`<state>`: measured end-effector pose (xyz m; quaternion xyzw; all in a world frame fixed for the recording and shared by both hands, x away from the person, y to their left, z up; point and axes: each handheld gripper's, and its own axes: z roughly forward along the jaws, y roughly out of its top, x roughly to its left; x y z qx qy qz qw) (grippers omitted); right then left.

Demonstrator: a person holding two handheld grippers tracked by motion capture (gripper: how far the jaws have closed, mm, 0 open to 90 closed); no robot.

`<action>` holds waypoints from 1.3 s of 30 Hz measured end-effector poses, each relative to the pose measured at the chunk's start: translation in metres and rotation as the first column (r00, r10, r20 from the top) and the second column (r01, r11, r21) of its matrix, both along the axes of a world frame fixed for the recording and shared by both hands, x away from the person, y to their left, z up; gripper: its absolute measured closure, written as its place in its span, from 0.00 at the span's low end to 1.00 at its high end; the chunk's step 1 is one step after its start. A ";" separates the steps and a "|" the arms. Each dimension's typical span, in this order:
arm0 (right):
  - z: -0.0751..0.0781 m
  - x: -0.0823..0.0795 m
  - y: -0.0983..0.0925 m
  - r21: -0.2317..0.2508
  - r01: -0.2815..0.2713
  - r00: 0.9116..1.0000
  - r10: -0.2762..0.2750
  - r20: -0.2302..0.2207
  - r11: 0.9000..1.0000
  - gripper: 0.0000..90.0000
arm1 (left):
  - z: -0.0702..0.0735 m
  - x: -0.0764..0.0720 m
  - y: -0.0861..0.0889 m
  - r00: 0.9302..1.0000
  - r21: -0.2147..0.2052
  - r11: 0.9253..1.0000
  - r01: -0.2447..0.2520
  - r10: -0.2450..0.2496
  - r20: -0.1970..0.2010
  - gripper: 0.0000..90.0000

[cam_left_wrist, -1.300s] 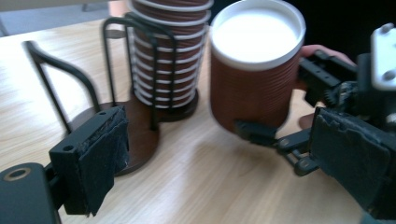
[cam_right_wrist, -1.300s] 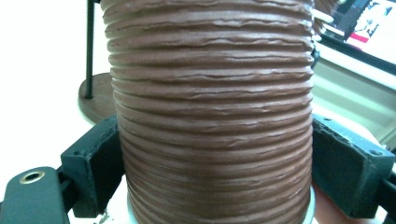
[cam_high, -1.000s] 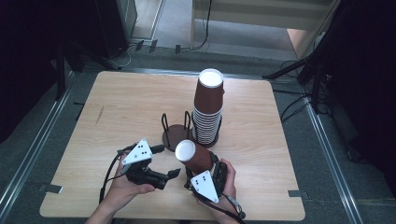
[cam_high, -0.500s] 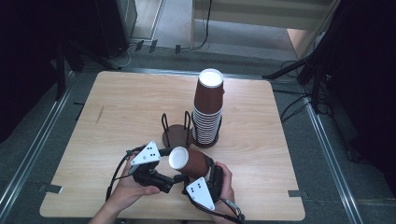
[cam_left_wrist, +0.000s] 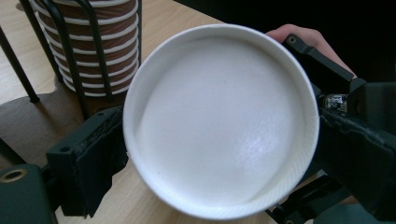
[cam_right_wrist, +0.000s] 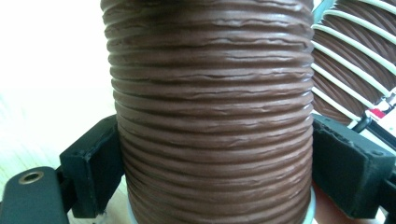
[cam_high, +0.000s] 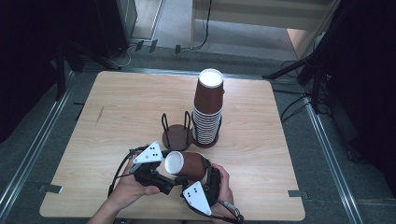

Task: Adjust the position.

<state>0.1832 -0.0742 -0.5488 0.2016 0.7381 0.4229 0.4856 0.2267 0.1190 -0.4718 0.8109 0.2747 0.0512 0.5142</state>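
Note:
A brown ribbed paper cup (cam_high: 189, 165) lies on its side above the table's near edge, its white mouth facing left. My right gripper (cam_high: 201, 171) is shut on the cup's body (cam_right_wrist: 212, 116), one jaw on each side. My left gripper (cam_high: 170, 175) is at the cup's mouth. In the left gripper view the white inside of the cup (cam_left_wrist: 219, 121) sits between the open jaws, whose pads stand right beside the rim on both sides. The person's hands hold both grippers from below.
A tall stack of brown cups (cam_high: 208, 109) stands in a black wire holder mid-table, also close by in both gripper views (cam_left_wrist: 93, 51) (cam_right_wrist: 345, 70). An empty wire holder (cam_high: 176, 133) stands just to its left. The wooden table (cam_high: 116, 107) has bare room left and right.
The right gripper has tipped the cup over so that its mouth faces left. The left gripper has moved right, up to the mouth.

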 end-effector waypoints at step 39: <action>0.022 -0.005 -0.001 0.088 -0.026 0.999 0.029 -0.032 0.996 0.01 | 0.007 0.002 0.022 0.983 -0.085 0.985 -0.151 0.158 0.087 0.26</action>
